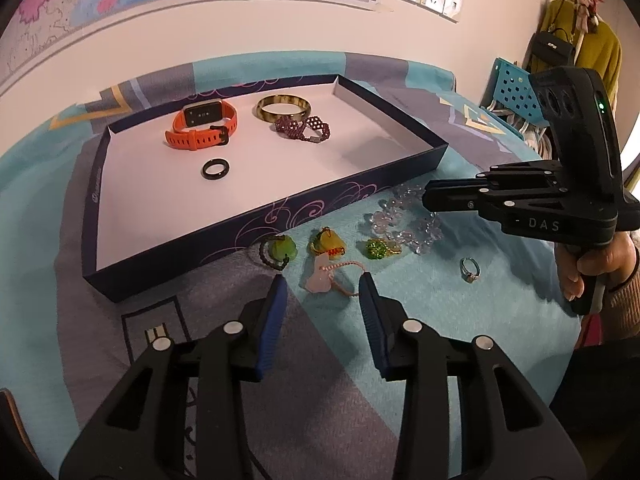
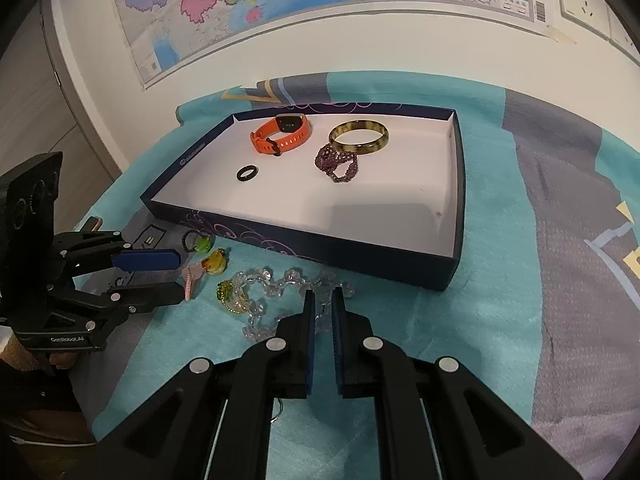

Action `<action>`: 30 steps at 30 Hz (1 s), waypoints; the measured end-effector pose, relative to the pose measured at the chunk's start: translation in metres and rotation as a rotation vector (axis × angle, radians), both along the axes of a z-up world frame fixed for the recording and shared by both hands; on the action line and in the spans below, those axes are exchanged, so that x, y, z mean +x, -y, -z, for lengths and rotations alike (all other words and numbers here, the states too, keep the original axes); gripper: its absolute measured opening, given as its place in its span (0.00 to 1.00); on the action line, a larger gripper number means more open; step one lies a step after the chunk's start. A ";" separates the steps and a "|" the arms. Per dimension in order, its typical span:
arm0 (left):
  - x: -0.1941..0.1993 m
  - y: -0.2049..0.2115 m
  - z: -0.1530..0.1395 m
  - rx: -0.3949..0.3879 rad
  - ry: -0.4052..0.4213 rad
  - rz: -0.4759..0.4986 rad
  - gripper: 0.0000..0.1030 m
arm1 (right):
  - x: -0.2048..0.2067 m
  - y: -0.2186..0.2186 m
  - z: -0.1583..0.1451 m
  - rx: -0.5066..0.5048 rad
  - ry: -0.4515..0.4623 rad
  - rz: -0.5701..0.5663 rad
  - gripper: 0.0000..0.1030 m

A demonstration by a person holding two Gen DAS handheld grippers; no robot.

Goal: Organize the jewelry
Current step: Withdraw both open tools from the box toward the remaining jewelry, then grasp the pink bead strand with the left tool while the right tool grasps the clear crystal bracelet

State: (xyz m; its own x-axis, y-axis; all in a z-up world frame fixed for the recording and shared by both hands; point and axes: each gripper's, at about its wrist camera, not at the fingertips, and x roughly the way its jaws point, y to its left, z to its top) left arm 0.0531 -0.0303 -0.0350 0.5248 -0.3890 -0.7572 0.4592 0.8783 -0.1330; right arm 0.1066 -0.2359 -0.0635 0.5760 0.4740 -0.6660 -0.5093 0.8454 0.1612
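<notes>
Right gripper pinches the crystal bracelet near the tray; left gripper spread over the pink charm.

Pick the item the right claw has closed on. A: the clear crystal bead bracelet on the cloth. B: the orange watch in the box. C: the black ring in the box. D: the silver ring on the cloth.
A: the right claw is pinched on a strand of the clear crystal bead bracelet, which lies on the cloth in front of the box.
</notes>
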 end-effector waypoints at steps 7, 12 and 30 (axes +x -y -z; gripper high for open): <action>0.006 0.004 0.003 0.006 -0.014 0.006 0.33 | -0.001 0.000 0.001 0.015 -0.001 0.005 0.39; 0.009 0.007 0.003 0.017 -0.014 0.008 0.30 | 0.000 -0.013 0.004 -0.036 0.013 -0.004 0.40; -0.001 0.001 0.001 -0.016 -0.017 -0.007 0.11 | -0.006 -0.010 0.000 -0.029 0.023 -0.009 0.13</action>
State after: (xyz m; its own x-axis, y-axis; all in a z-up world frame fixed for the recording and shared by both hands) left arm 0.0517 -0.0312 -0.0356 0.5150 -0.3973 -0.7595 0.4504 0.8794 -0.1545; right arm 0.1003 -0.2261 -0.0631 0.5872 0.4599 -0.6661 -0.5203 0.8449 0.1247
